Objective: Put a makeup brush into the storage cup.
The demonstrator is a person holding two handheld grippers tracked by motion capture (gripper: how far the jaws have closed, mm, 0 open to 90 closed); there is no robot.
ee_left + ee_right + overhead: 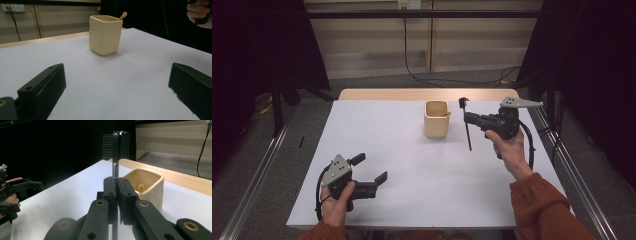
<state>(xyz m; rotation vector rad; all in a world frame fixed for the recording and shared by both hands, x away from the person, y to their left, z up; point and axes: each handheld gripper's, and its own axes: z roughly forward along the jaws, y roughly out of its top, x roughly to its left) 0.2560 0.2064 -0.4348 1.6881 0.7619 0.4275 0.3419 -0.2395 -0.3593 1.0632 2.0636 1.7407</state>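
The lower end of the black brush (116, 145) is cut off at the bottom edge of the right gripper view, and what lies inside the cream cup (436, 119) is hard to make out beyond a small wooden stick (122, 16) leaning at its rim. The right gripper (468, 119) is clamped on the brush handle, holding it upright above the white table (402, 170), just right of the cup. The left gripper (371, 168) rests near the table's front left, its jaws wide apart and holding nothing.
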